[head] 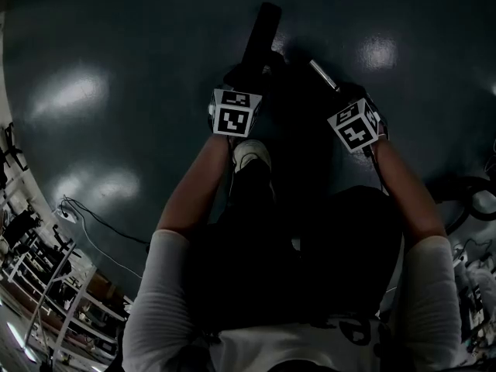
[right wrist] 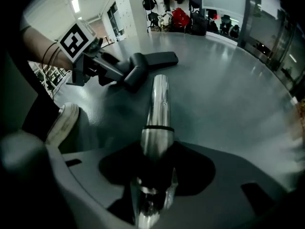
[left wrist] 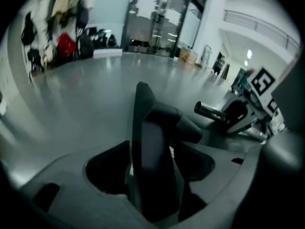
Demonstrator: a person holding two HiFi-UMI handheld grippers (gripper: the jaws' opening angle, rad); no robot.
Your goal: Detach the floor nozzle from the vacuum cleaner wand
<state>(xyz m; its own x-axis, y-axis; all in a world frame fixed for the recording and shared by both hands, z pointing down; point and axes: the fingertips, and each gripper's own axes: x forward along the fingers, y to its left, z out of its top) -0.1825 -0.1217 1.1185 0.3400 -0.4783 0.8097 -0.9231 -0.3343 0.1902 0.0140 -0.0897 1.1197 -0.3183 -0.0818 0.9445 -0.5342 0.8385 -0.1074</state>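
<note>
The black floor nozzle [head: 262, 31] lies on the dark floor, apart from the metal wand [head: 323, 74]. In the right gripper view the nozzle [right wrist: 151, 59] is flat on the floor, and the wand's [right wrist: 156, 111] free end points toward it with a gap between them. My left gripper [head: 246, 74] sits at the nozzle's neck [left wrist: 155, 147]. The neck stands between its jaws, which look open around it. My right gripper [head: 346, 93] is shut on the wand, whose shaft runs out from its jaws. The left gripper view shows the right gripper [left wrist: 237, 114] and the wand's end [left wrist: 208, 110] to the right.
The person's white shoe [head: 249, 155] is planted just behind the left gripper. Cables [head: 87, 217] and shelving [head: 46, 293] lie at the lower left, and a white device with a hose [head: 474, 200] at the right. Bags and coats [right wrist: 181, 17] hang along the far wall.
</note>
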